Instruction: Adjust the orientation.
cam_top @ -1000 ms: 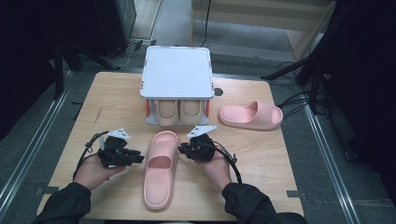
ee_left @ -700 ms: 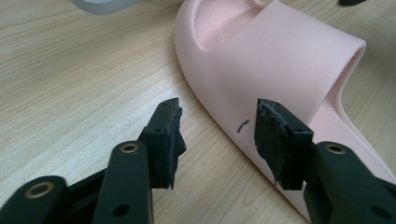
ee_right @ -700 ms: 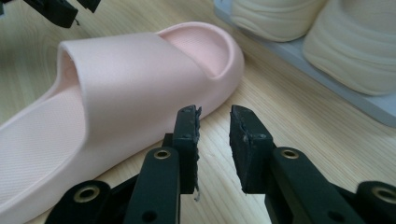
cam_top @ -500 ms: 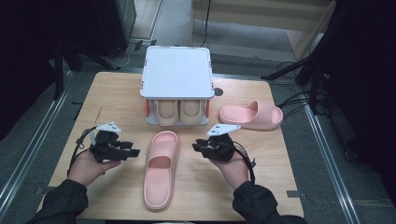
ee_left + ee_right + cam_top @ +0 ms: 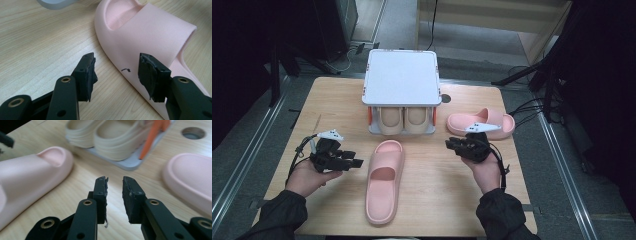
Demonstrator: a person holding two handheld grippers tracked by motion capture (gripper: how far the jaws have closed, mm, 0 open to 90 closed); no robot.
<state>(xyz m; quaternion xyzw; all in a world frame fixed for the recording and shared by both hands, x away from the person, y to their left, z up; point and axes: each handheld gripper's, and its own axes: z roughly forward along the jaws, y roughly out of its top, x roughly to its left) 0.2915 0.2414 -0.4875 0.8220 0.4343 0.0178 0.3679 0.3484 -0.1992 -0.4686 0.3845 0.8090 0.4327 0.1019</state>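
A pink slipper (image 5: 384, 180) lies lengthwise on the middle of the wooden table (image 5: 327, 105), toe toward the rack. My left gripper (image 5: 354, 159) sits just left of it, pointing at its side. Its jaws have just been opening. In the left gripper view they (image 5: 116, 60) stand wide apart beside the slipper's edge (image 5: 150, 32), with no pad pressing on it. My right gripper (image 5: 449, 145) hovers to the slipper's right. Its jaws (image 5: 115, 180) show a narrow gap with nothing in it. A second pink slipper (image 5: 482, 122) lies crosswise just behind the right hand.
A small shoe rack with a white top (image 5: 401, 77) stands at the back centre, with a pair of beige slippers (image 5: 404, 120) under it between orange posts (image 5: 152, 137). A round hole (image 5: 445, 98) is in the table beside the rack.
Both grippers were against the middle slipper's sides a second ago. The right hand has moved right and a little up, toward the second slipper. The left gripper has come off the slipper and opened.
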